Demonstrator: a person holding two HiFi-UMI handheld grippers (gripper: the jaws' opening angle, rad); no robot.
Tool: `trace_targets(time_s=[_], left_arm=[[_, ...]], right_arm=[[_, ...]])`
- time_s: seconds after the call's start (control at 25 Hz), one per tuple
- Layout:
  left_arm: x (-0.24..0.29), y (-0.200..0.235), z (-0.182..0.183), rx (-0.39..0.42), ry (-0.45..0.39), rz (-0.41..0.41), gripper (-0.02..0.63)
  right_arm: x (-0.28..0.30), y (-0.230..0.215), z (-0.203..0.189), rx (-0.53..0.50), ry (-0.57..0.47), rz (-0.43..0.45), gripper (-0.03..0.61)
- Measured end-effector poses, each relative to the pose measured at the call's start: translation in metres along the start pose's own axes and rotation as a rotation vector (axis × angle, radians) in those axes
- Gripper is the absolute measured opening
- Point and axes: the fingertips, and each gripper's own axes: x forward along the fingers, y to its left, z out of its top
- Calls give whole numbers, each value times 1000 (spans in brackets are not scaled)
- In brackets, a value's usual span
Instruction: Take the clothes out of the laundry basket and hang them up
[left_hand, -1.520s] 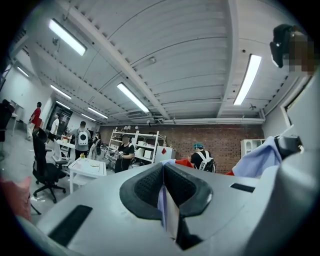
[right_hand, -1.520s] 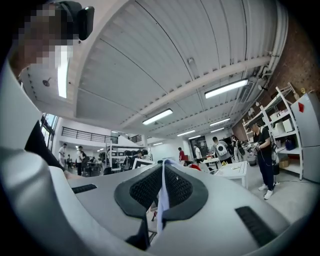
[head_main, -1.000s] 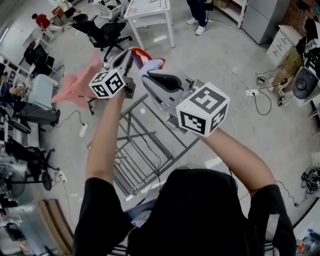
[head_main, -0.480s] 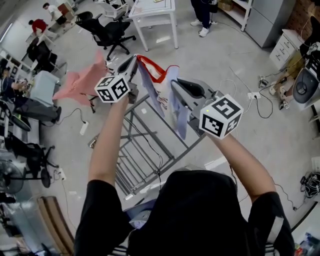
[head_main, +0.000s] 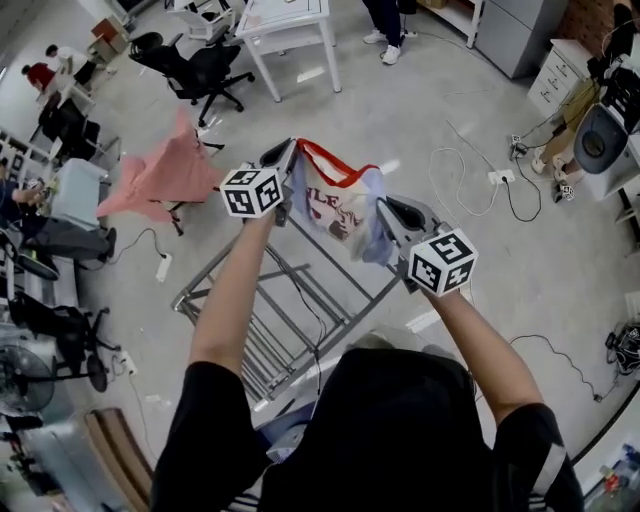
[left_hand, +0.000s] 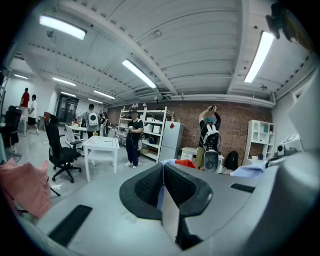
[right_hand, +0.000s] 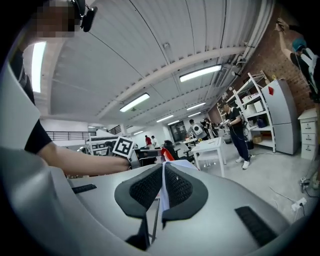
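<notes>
Your left gripper (head_main: 288, 160) and right gripper (head_main: 384, 212) each have their fingers (left_hand: 145, 187) clamped on an edge of the pale shirt (head_main: 338, 205) with the red collar; it hangs spread between them at frame centre, above the grey drying rack (head_main: 262, 300); a pink garment (head_main: 160, 178) hangs upper left.

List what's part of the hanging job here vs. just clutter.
Job: white red-collared fabric garment, pinched by shut left claw and right claw; grey metal drying rack; pink cloth garment.
Clutter: black office chair; white table; floor cables and power strip.
</notes>
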Motion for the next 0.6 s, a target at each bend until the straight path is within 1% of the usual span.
trace_targets(time_s=[0.12, 0.2, 0.28, 0.36, 0.48, 0.6], left_arm=[[24, -4, -41, -1, 82, -13, 9], [35, -3, -69, 1, 134, -19, 9], [47, -2, -96, -14, 177, -18, 9], [60, -1, -123, -22, 225, -13, 9], [81, 2, -162, 5, 307, -7, 9], [98, 6, -200, 59, 400, -6, 9]], right_arm=[[-3, -19, -34, -1, 41, -53, 8], [-6, -32, -58, 16, 69, -100, 8], [-9, -48, -81, 41, 103, -147, 8], [-12, -64, -104, 42, 145, -185, 8], [-12, -87, -137, 21, 216, -228, 8], [-11, -108, -176, 29, 296, -268, 8]])
